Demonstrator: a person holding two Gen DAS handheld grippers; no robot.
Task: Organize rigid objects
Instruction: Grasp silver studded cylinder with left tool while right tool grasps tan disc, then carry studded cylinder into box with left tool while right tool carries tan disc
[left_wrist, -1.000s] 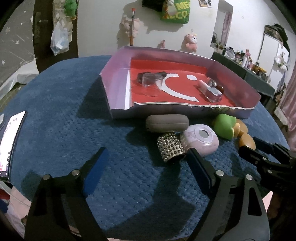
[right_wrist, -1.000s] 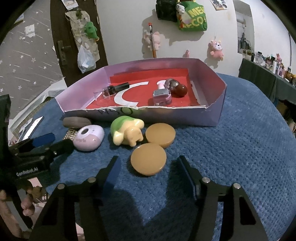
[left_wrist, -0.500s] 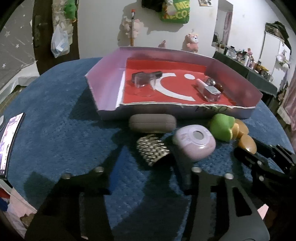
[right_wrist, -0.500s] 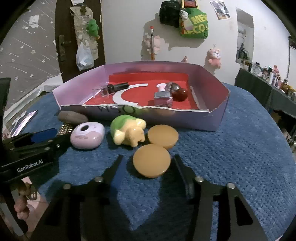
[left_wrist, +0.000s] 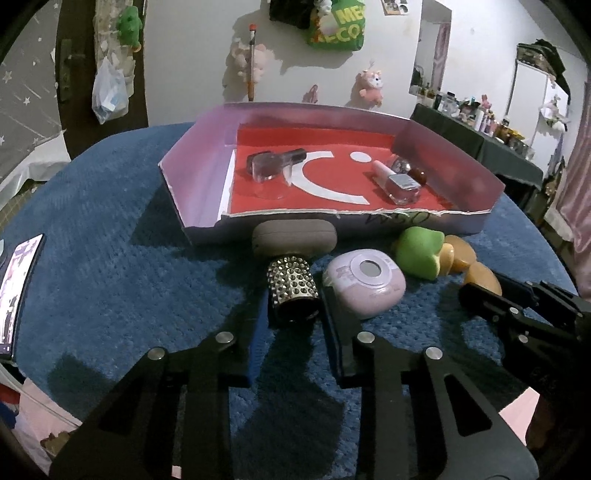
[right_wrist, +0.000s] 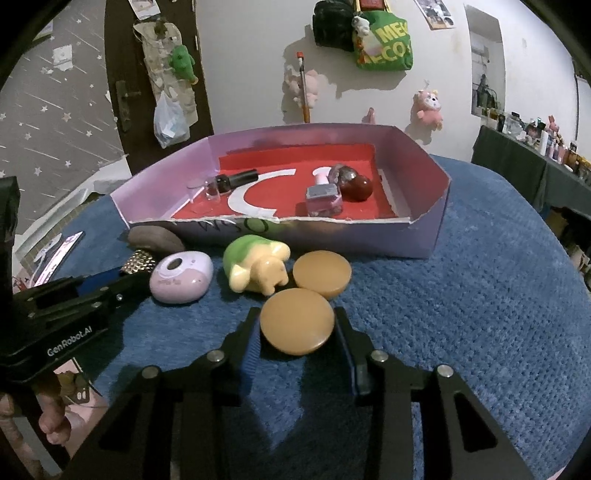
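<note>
left hand-held gripper (left_wrist: 293, 314) pinches studded cylinder (left_wrist: 291, 290); right hand-held gripper (right_wrist: 297, 334) brackets tan disc (right_wrist: 297, 321), contact unclear: squeeze evenly before lifting.

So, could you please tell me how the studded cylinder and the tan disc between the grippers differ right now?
The studded cylinder is metallic, bumpy and lies on its side; the tan disc is smooth, matte and lies flat. The cylinder sits between the fingers of the left gripper; the disc sits between those of the right gripper. Both rest on the blue cloth, outside the box.
</note>
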